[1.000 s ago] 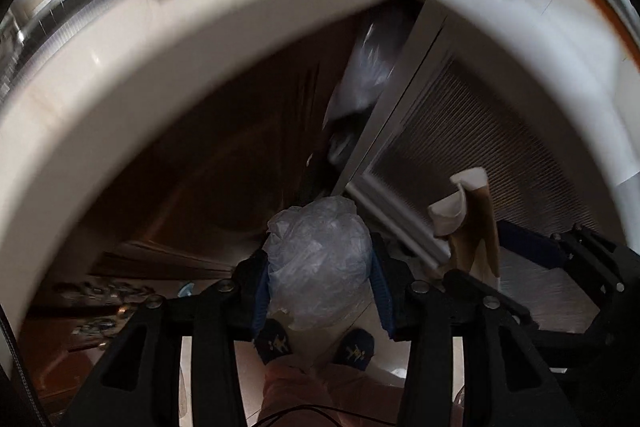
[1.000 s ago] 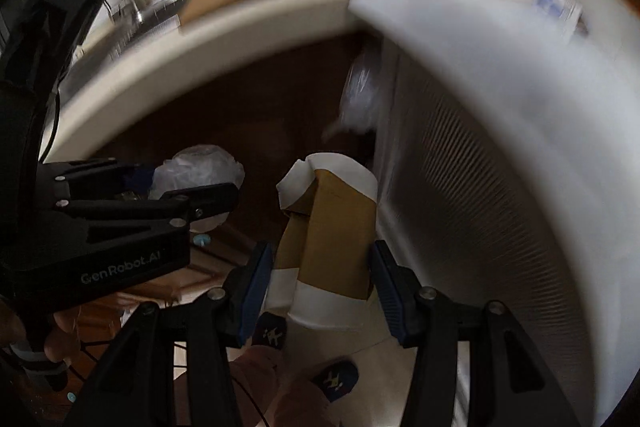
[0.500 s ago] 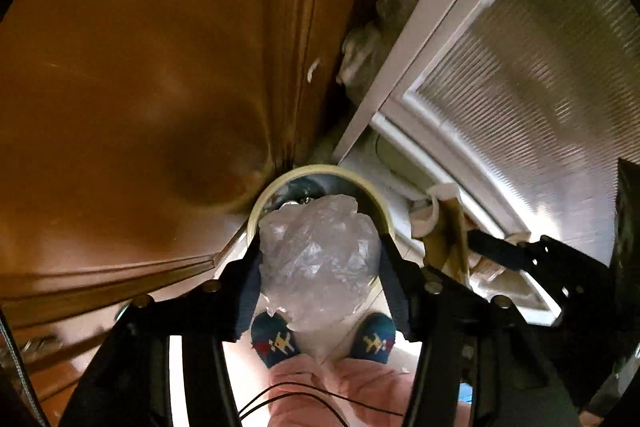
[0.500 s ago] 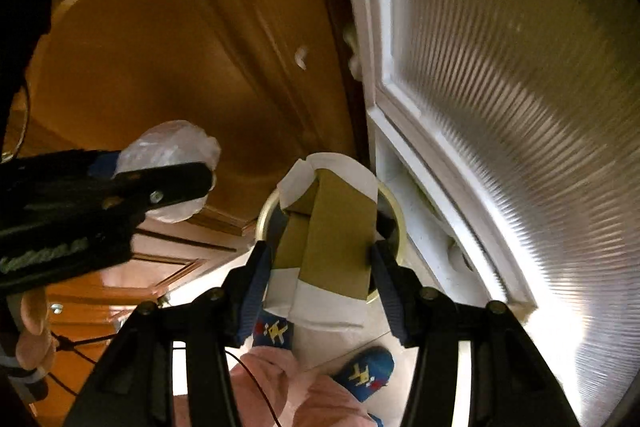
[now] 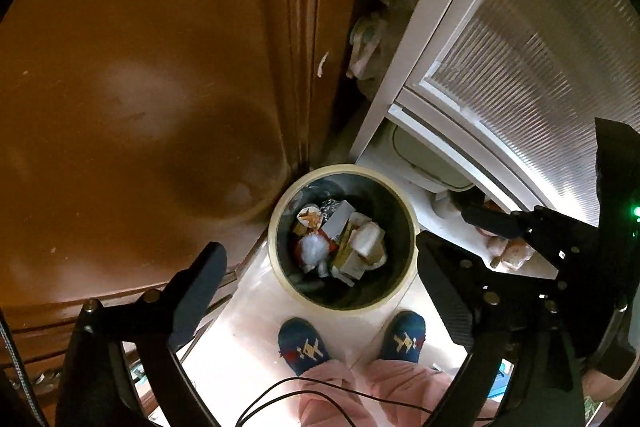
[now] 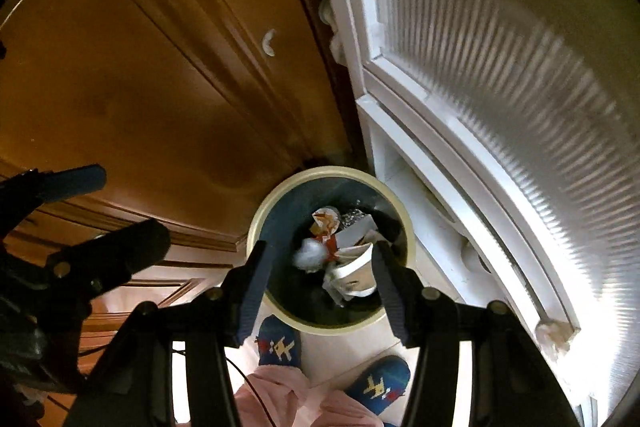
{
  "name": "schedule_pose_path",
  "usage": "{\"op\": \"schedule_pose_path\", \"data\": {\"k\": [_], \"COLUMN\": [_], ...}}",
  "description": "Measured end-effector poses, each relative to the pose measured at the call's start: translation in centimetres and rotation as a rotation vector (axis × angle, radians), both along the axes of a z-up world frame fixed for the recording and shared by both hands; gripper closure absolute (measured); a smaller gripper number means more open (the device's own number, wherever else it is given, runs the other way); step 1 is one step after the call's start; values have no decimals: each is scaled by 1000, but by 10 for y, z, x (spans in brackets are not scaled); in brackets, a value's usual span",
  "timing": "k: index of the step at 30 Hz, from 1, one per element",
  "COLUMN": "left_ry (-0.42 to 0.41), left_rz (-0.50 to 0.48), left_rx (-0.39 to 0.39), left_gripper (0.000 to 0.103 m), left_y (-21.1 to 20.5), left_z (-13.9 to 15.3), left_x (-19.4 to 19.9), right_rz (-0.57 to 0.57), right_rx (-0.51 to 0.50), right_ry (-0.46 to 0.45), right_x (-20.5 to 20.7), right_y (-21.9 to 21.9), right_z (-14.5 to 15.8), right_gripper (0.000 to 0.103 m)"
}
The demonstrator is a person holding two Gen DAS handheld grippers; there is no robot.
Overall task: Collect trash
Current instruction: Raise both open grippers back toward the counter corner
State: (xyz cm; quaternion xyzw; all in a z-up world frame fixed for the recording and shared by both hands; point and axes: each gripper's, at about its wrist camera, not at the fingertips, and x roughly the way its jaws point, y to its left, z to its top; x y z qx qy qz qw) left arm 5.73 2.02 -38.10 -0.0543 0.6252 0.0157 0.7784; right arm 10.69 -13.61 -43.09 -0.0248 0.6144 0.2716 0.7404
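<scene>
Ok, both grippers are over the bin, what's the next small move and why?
Probably lift both grippers up from the bin. The left gripper's jaws have just been opening and stand empty; the right gripper holds nothing either, and the bag and cup lie in the bin.

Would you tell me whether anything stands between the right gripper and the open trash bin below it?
Nothing visible does: the right gripper hangs open directly over the trash bin, which has no lid, and only trash lies inside it.
</scene>
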Motion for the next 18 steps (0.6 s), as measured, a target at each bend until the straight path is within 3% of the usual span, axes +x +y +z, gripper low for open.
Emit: {"op": "schedule_pose_path", "data": {"k": [10,18], "left_ry": [-9,-14], "left_rz": [2,-16], "left_rx": [-1,-6], "left_gripper": [5,5], "left_y": [-4,-18], "left_z": [20,56], "left_x": [-2,-6], "right_rz": [-22,-53], "right_rx": [-21,-41], "right_ry": [-21,-37], "right_x": [-3,-8], "right_y": [-3,-19], "right_z": [21,54], "right_gripper": [50,49]}}
